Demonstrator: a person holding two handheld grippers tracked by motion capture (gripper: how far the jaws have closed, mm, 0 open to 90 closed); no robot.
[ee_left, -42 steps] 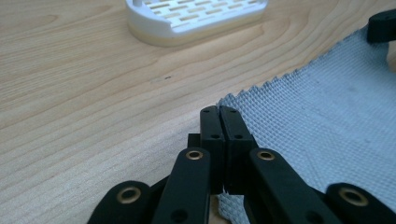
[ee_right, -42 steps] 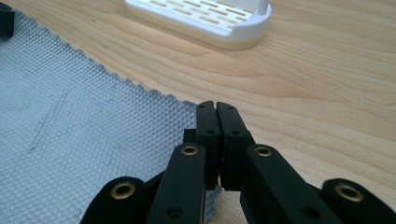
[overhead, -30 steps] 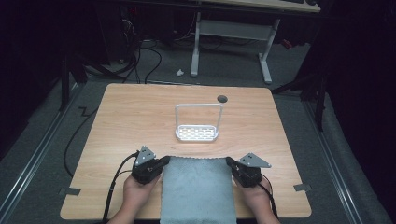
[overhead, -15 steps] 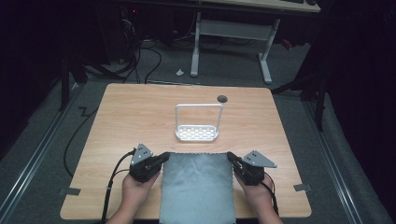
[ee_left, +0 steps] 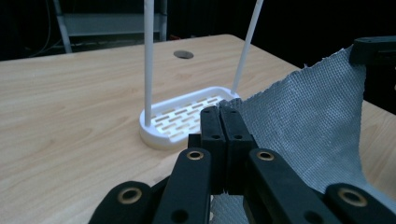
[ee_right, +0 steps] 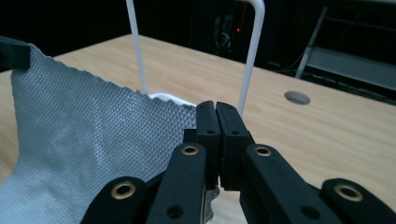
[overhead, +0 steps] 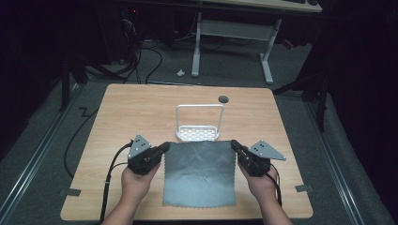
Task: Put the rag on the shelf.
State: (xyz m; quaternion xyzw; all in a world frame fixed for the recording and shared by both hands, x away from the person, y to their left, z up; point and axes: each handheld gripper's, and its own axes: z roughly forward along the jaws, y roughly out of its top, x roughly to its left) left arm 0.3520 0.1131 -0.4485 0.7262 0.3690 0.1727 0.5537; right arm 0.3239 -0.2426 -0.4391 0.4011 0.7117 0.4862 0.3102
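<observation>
A grey woven cloth (overhead: 200, 173) is stretched between my two grippers, its far edge lifted off the wooden table (overhead: 136, 117) and its near edge toward the front. My left gripper (overhead: 163, 148) is shut on the cloth's far left corner (ee_left: 233, 105). The right gripper (overhead: 234, 146) is shut on the far right corner (ee_right: 187, 112). A white rack (overhead: 198, 123) with a slotted base (ee_left: 184, 116) and a tall wire hoop (ee_right: 247, 56) stands just beyond the cloth's far edge. In each gripper view the other gripper's black jaws hold the opposite corner.
A round cable hole (overhead: 223, 99) lies in the table behind the rack. Bare table stretches left and right of the rack. Beyond the table are a white desk frame (overhead: 232, 42) and loose cables (overhead: 150, 56) on the floor.
Both grippers have carried the cloth's far edge forward toward the rack and raised it. The cloth now reaches almost to the rack's base.
</observation>
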